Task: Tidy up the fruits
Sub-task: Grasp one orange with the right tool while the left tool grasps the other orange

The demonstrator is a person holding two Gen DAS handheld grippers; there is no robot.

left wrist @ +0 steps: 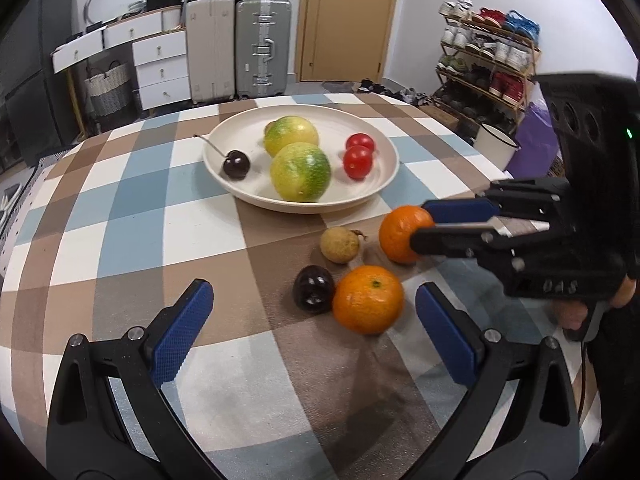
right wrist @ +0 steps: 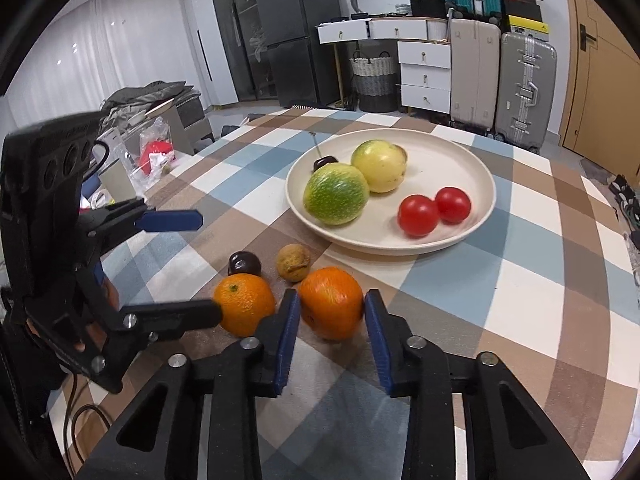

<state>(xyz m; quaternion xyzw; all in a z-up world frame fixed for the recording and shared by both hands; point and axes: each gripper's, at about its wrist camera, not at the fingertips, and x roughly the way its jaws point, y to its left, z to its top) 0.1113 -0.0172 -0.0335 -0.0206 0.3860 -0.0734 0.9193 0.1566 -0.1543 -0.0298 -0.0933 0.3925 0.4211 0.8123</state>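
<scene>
My right gripper [right wrist: 331,308] is shut on an orange [right wrist: 330,294] that rests on the checked tablecloth, one blue pad against each side. The left wrist view shows the same orange [left wrist: 400,234] between that gripper's fingertips. My left gripper [left wrist: 313,296] stands open low over the cloth. A second orange [left wrist: 367,299] and a dark cherry [left wrist: 314,289] lie just ahead of its fingers, and a small brown fruit [left wrist: 340,245] lies beyond them. The cream plate [left wrist: 224,176] holds two green-yellow fruits, two red tomatoes and a stemmed cherry.
The round table's edge curves close behind the plate [right wrist: 460,240]. Past it stand suitcases [left wrist: 262,48], white drawers [left wrist: 160,68], a door and a shoe rack [left wrist: 488,64]. A hand [left wrist: 568,312] holds the right gripper's handle.
</scene>
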